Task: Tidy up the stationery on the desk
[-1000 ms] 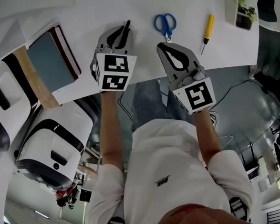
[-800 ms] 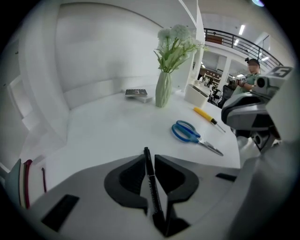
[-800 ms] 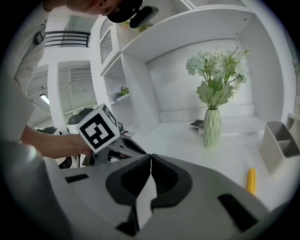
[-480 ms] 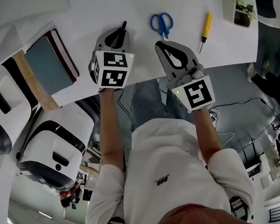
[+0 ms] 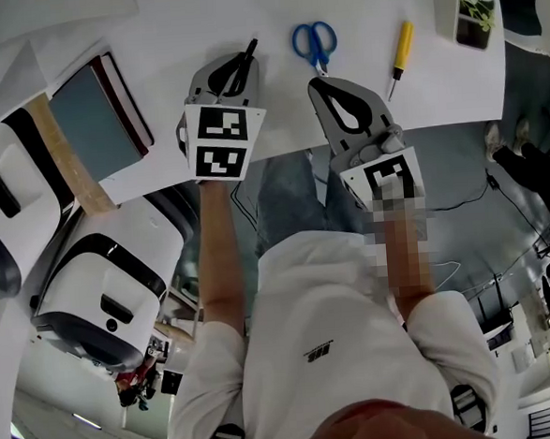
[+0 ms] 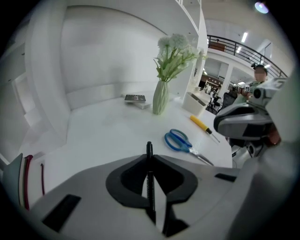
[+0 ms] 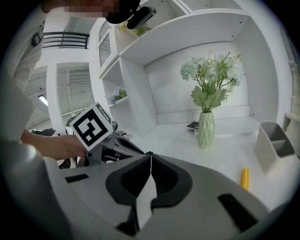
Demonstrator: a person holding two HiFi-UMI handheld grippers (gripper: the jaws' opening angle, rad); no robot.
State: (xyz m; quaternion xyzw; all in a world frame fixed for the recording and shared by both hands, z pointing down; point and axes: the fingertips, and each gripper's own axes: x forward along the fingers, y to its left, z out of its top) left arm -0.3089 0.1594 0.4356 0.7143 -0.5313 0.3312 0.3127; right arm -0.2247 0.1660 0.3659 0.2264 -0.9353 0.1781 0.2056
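Observation:
My left gripper point(image 5: 239, 61) is shut on a black pen point(image 5: 247, 52), whose tip sticks out past the jaws above the white desk point(image 5: 195, 22). In the left gripper view the pen point(image 6: 149, 180) stands clamped between the closed jaws. My right gripper point(image 5: 316, 88) is shut with nothing in it, its jaws meeting at the tips point(image 7: 150, 155). Blue-handled scissors point(image 5: 314, 44) lie just beyond the right gripper, also seen as scissors point(image 6: 181, 141). A yellow screwdriver point(image 5: 397, 53) lies to their right. A white desk organiser point(image 5: 467, 8) stands at the far right corner.
A grey notebook with a dark red edge point(image 5: 98, 109) lies at the desk's left. A green vase of flowers point(image 6: 161, 96) and a small dark object point(image 6: 135, 98) stand at the back. White shelves point(image 7: 187, 28) rise behind the desk. White chairs point(image 5: 97, 292) stand lower left.
Both grippers stay almost where they were; the left one, still holding the pen, has shifted only slightly.

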